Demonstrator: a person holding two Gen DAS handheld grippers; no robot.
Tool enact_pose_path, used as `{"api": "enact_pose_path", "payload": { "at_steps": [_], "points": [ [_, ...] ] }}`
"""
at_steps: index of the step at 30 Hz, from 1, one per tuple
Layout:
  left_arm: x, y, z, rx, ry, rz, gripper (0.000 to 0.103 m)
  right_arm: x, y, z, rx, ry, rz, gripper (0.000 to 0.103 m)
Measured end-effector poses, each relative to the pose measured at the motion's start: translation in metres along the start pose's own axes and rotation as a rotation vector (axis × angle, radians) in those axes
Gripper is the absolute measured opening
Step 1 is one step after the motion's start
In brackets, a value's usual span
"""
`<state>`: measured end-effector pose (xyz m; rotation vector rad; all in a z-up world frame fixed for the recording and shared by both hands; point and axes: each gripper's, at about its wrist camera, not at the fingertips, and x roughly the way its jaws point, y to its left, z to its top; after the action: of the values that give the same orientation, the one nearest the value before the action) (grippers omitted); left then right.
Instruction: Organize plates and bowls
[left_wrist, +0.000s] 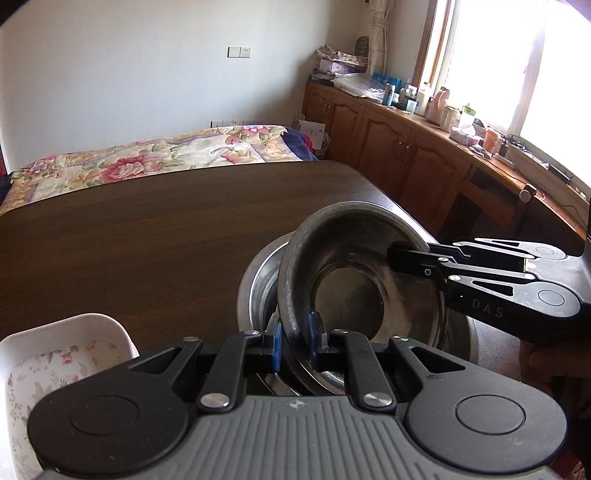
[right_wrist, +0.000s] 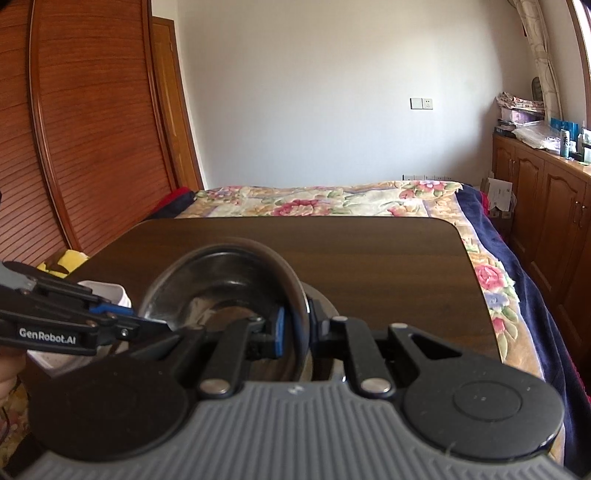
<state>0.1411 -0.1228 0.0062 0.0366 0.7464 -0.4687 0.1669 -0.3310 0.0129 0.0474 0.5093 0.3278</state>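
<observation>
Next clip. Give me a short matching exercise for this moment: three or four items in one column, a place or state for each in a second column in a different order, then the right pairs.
Items
1. small steel bowl
2. larger steel bowl
3. white floral dish
4. floral bedspread

Places or states
A. beyond the far edge of the dark table
B. tilted, its rim pinched by the left gripper and the right gripper
C. at the table's near left corner in the left wrist view
D. resting on the table under the tilted bowl

Pairs: 1-B, 2-D, 3-C, 4-A
</observation>
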Motion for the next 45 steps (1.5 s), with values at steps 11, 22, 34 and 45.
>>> {"api": "enact_pose_path", "payload": {
  "at_steps": [11,22,34,45],
  "points": [
    [-0.007,0.001,-0.007,-0.005,-0.034,0.02,0.015,0.005,0.007,-0.007,-0.053,-0.002,-0.027,0.017],
    [-0.045,-0.003,-0.035,0.044,-0.149,0.078,0.025,-0.007,0.008,-0.014,-0.037,-0.059,-0.022,0.018],
    [-0.034,0.002,-0.06,0.014,-0.278,0.107,0.084,-0.022,0.008,-0.024,0.006,-0.187,-0.061,0.044],
    [-0.023,-0.003,-0.067,0.018,-0.312,0.103,0.087,-0.013,-0.006,-0.036,0.04,-0.219,-0.105,0.086]
  ]
}}
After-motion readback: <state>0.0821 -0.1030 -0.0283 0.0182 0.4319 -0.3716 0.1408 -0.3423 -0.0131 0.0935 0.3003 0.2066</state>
